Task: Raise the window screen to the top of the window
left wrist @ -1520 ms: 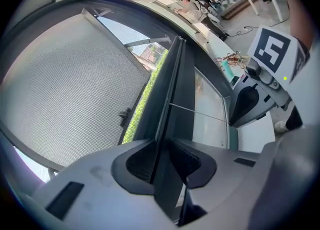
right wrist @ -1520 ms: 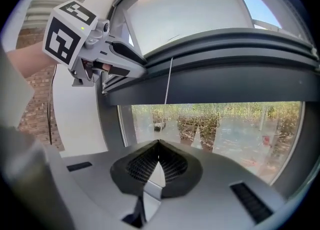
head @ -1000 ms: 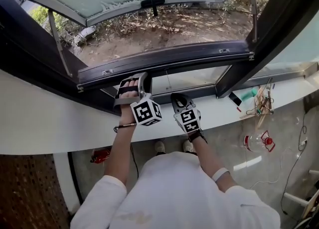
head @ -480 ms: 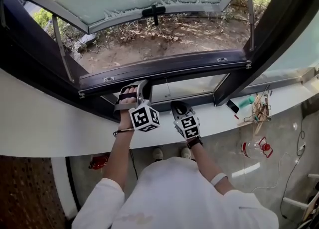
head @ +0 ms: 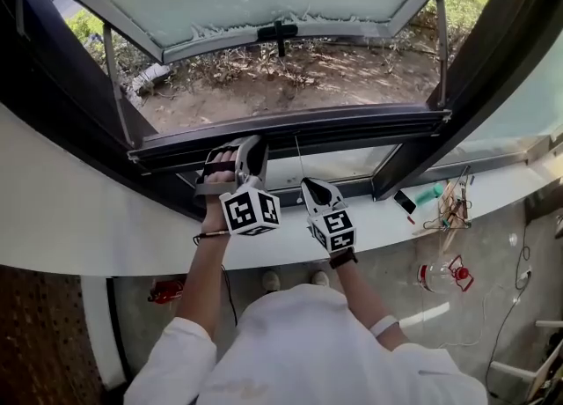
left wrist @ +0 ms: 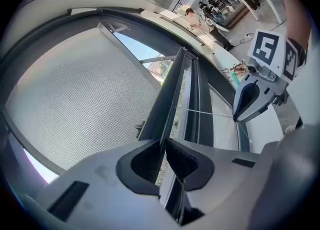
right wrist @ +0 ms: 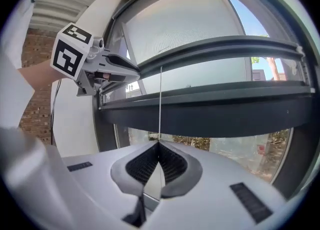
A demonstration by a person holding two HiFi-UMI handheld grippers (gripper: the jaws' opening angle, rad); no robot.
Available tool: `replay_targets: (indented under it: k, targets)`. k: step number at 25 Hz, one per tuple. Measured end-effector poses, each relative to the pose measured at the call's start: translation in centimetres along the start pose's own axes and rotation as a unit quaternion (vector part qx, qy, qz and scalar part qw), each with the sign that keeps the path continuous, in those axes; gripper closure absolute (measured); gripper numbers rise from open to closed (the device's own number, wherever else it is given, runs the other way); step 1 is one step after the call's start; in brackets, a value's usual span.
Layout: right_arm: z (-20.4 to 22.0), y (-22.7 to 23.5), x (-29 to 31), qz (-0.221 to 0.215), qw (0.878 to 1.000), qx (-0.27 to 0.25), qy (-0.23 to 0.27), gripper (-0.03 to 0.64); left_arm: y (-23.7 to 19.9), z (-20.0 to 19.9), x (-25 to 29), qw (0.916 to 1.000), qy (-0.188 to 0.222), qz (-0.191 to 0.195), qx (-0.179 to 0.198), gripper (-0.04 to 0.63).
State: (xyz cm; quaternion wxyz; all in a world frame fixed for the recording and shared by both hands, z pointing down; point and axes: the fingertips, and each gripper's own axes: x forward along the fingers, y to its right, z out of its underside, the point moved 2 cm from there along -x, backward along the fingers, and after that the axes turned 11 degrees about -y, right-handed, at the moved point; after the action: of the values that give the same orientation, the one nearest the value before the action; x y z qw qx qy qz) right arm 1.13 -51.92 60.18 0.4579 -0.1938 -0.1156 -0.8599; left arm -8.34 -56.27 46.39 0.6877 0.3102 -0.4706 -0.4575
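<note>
The screen mesh (left wrist: 75, 99) is seen as a fine, matt grey weave. Its bottom rail (left wrist: 172, 84) is finished as smooth dark metal with a faint sheen. The pull cord (right wrist: 160, 99) is a thin pale string. The left gripper (left wrist: 164, 141) and right gripper (right wrist: 159, 144) are shelled in matt grey plastic and lined with ribbed black pads (right wrist: 142, 166). The sill (head: 79, 227) is coated smooth white.

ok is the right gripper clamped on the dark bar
No, the right gripper's fingers are shut on the thin cord, short of the dark bar.

White sill (head: 378, 217) w/ dark flat obj (head: 404, 202), teal item (head: 428, 193) & wire tangle (head: 453, 205) (all right end)
</note>
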Motion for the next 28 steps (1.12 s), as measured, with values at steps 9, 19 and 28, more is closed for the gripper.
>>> replay_targets:
  k: [9,19,28]
  targets:
    - [-4.5,0.2,-1.8,-0.005,0.998,0.021,0.059,0.614,-4.3,-1.6,-2.1,0.9981,0.024,-0.056,-0.01,0.555]
    - [-9.2,0.0,-4.4,-0.006,0.995,0.017,0.101,0.614,-8.7,-3.4,-4.1,0.9931,0.047,-0.102,-0.031,0.555]
    - [-13.3,-0.1,-6.4,0.0,0.991,-0.01,0.134,0.614,-12.7,-4.9,-5.7,0.9883,0.07,-0.132,-0.03,0.555]
